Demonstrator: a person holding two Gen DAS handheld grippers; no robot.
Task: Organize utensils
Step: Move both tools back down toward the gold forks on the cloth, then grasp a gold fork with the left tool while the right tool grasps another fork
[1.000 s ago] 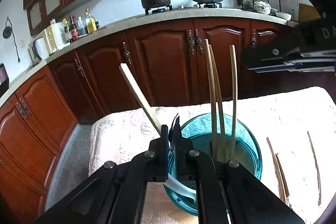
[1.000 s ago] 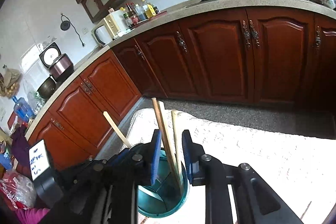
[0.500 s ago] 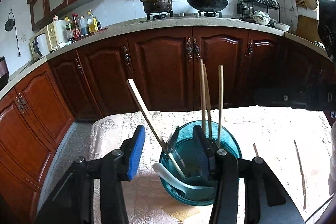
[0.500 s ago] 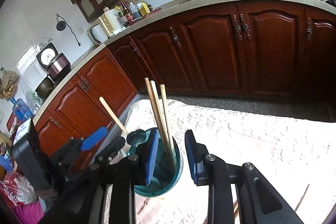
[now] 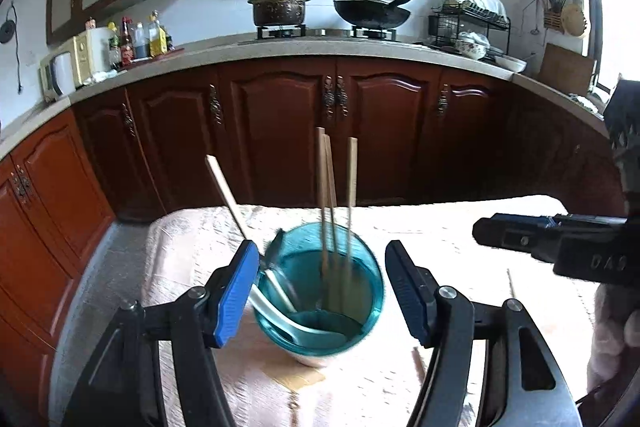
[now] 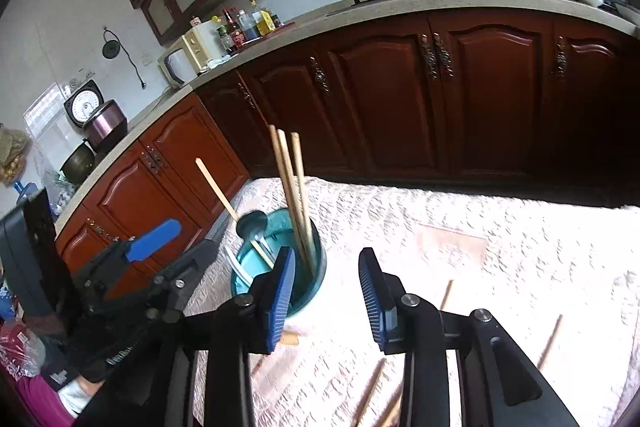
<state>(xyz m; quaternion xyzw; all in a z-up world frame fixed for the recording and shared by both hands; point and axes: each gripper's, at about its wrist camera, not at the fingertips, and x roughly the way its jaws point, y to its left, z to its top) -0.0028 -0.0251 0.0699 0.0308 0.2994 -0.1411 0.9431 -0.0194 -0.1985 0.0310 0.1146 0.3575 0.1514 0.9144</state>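
A teal cup [image 5: 320, 291] stands on the cloth-covered desk [image 6: 500, 247], already holding three upright chopsticks [image 5: 328, 203], a fourth leaning left [image 5: 228, 195], a white spoon [image 5: 288, 319] and a dark ladle [image 6: 251, 223]. More chopsticks [image 6: 550, 341] lie loose on the cloth to the cup's right, well apart from it, and appear to be what remains to gather. The left gripper [image 5: 320, 295] frames the cup, its jaws opening wide with the cup between them but the pads clear of its wall; it holds nothing. The right gripper [image 6: 326, 297] sits just right of the cup, jaws opening partway and empty, over bare cloth. The loose sticks look light, stiff and thin, lying flat on a soft textured cloth, so they would likely roll or slip; a pinch near mid-length, across the stick, seems the safest hold. The cup looks light and top-heavy with tall sticks, easily tipped by a nudge. Behind, dark wooden cabinets [image 5: 280, 131] line the kitchen
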